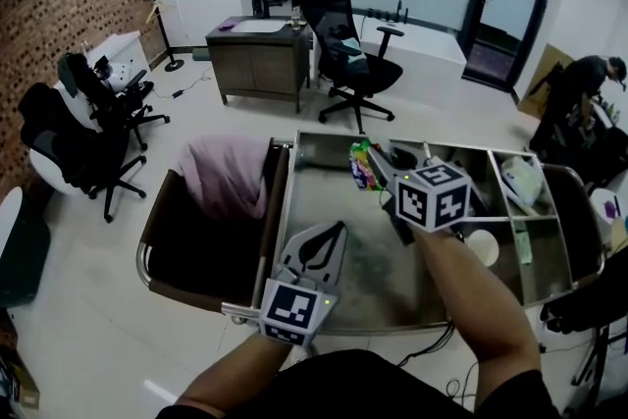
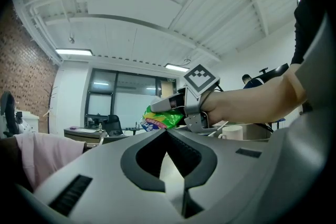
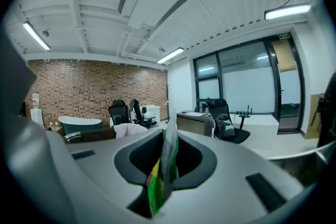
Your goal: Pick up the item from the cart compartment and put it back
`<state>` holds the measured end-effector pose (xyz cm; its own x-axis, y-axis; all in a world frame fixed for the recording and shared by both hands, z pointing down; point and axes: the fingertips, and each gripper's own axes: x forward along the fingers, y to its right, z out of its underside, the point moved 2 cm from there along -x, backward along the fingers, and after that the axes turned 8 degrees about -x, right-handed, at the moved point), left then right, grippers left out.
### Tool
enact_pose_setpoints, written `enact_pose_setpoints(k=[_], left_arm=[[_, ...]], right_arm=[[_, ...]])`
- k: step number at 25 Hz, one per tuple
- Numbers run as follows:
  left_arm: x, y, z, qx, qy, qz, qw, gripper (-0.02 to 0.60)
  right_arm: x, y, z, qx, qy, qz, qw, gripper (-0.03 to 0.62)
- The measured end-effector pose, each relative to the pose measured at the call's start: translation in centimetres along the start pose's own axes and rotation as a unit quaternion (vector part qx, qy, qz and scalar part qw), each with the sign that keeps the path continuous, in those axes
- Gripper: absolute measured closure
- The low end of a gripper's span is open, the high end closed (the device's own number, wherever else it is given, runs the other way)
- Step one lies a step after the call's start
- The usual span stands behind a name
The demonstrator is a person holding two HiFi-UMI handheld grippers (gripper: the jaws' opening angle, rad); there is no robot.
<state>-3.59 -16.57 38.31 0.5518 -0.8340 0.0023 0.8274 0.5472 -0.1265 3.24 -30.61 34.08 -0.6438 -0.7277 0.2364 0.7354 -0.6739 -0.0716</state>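
Over the cart [image 1: 324, 294], the right claw [image 1: 385, 189] pinches the green bag [image 1: 363, 162] by its edge. The left claw [image 1: 337, 233] is pressed together and empty. A good next move would be to hold tight, lower the bag slowly into the cart, then let go.

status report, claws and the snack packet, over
Left claw shut, empty, at cart edge. Right claw shut on snack packet, held over big compartment. Nothing in the way.
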Motion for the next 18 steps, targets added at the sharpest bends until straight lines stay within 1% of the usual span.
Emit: enact_pose_setpoints(k=[5, 10, 13, 15, 16, 17, 18], left_arm=[[0.1, 0.0, 0.0, -0.002, -0.001, -0.001, 1.0, 0.581], [0.0, 0.0, -0.1, -0.002, -0.001, -0.002, 1.0, 0.581], [0.0, -0.1, 0.0, 0.0, -0.001, -0.001, 1.0, 0.581], [0.0, -0.1, 0.0, -0.001, -0.001, -0.001, 1.0, 0.581], [0.0, -0.2, 0.0, -0.002, -0.001, -0.001, 1.0, 0.581], [0.0, -0.1, 0.0, -0.002, -0.001, -0.001, 1.0, 0.581], [0.0, -0.1, 0.0, -0.001, -0.001, -0.002, 1.0, 0.581]], right_arm=[[3.3, 2.2, 2.0, -0.021, -0.057, 0.026, 0.998, 0.528], [5.0, 4.0, 2.5, -0.017, -0.078, 0.041, 0.996, 0.525], [5.7, 4.7, 2.8, -0.021, -0.086, 0.039, 0.995, 0.514], [6.1, 4.7, 3.2, -0.028, -0.095, 0.035, 0.994, 0.484], [6.2, 4.8, 3.5, -0.036, -0.101, 0.037, 0.994, 0.429], [6.3, 4.8, 3.7, -0.044, -0.105, 0.04, 0.993, 0.414], [6.2, 4.9, 3.8, -0.052, -0.109, 0.044, 0.992, 0.414]])
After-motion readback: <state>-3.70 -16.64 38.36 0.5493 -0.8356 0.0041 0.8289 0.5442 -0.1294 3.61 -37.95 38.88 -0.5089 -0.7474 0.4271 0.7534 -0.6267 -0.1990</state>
